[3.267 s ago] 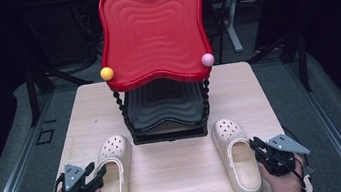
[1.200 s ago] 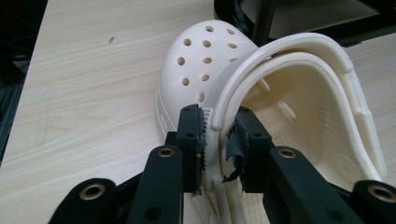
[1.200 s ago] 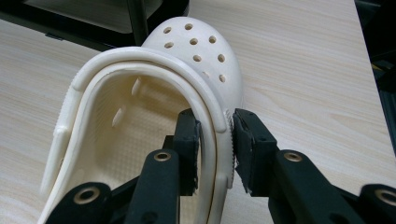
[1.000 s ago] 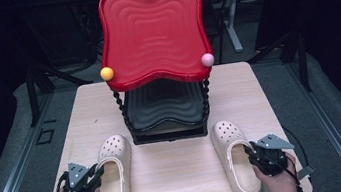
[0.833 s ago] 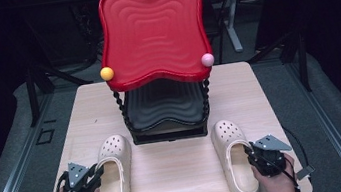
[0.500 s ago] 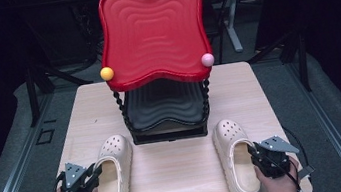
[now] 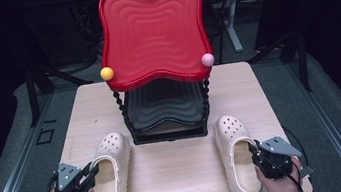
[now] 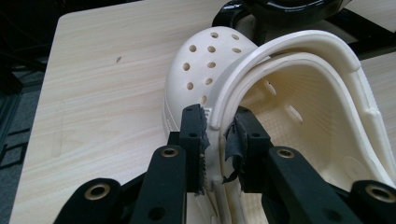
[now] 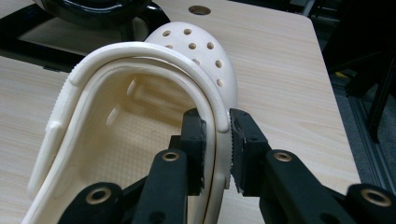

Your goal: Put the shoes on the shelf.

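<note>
Pale wooden table (image 7: pixel 179 175), dark surroundings. Centre frame: two-tier stand, red tray (image 7: pixel 152 33) above black tray (image 7: pixel 162 107). Lower left: cream clog (image 7: pixel 111 172), left gripper (image 7: pixel 91 172) clamped on its outer side wall. Lower right: second cream clog (image 7: pixel 237 154), right gripper (image 7: pixel 254 151) clamped on its outer wall.

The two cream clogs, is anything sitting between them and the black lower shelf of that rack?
Nothing visible does. Bare table lies between the left clog and right clog and the black lower shelf. The red upper shelf overhangs it, with beaded posts at the corners. Each gripper, left and right, clamps a clog's rim.
</note>
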Action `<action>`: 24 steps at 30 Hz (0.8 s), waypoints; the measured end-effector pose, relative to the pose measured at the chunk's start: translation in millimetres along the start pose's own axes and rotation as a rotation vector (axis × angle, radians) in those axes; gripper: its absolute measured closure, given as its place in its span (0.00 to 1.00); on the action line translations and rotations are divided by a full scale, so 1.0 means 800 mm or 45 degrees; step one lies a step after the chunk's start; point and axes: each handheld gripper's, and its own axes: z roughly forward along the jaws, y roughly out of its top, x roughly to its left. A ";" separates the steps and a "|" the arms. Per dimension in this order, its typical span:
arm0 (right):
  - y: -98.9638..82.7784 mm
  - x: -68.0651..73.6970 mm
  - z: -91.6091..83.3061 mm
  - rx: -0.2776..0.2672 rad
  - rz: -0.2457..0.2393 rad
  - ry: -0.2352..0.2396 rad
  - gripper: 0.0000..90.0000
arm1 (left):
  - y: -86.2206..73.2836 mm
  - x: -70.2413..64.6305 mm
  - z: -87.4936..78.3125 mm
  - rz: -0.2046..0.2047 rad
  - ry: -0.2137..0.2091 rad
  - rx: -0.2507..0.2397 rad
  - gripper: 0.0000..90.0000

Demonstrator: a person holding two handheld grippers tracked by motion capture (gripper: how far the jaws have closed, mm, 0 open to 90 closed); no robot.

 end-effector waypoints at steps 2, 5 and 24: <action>0.005 0.001 -0.005 -0.013 -0.007 0.002 0.85 | 0.006 -0.002 -0.005 0.008 -0.009 -0.011 0.84; 0.008 0.002 -0.009 -0.015 -0.022 0.007 0.85 | 0.009 -0.004 -0.011 0.011 -0.016 -0.028 0.84; 0.036 0.015 -0.052 -0.145 -0.070 0.037 0.85 | 0.030 -0.015 -0.043 0.033 -0.075 -0.111 0.84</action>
